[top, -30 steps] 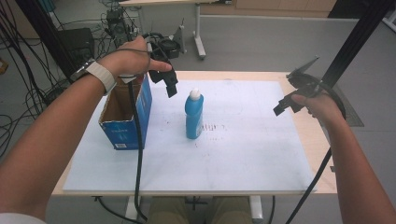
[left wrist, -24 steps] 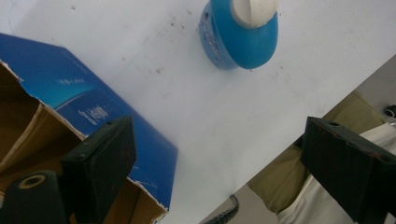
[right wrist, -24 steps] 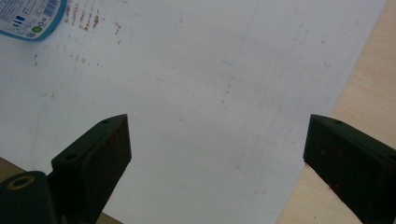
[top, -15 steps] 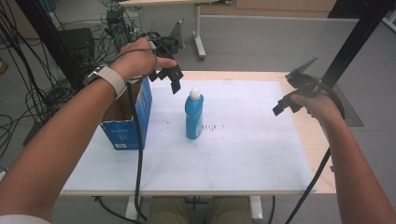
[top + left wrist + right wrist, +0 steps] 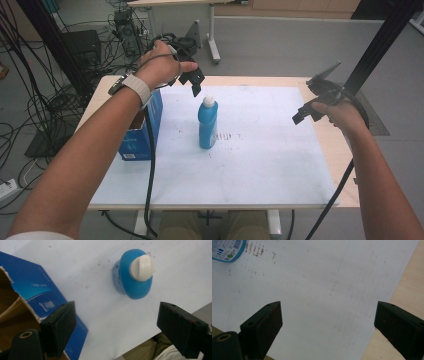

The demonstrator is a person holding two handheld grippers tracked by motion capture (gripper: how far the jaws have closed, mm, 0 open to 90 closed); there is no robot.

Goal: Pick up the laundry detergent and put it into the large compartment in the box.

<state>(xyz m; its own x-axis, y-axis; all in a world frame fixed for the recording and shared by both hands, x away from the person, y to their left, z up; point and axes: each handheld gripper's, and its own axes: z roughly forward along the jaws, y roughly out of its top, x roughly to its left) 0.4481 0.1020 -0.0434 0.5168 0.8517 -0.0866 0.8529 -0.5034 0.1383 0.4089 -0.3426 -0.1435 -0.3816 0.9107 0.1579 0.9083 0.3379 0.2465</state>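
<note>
A blue bottle with a white cap stands upright near the middle of the white sheet that covers the table; the right gripper view catches the printed label low on its body. Seen from above in the left gripper view, the bottle is a rounded blue shape with an off-white, ribbed cap. Just to its left stands an open blue cardboard box, apart from it. The left gripper hangs above and just behind the cap, its jaws apart with nothing between them; they have just been closing a little. A second ago this hand sat nearer the box; now it is farther back and over the bottle. The right gripper hovers above the sheet's right side, jaws wide and empty, where it was before.
</note>
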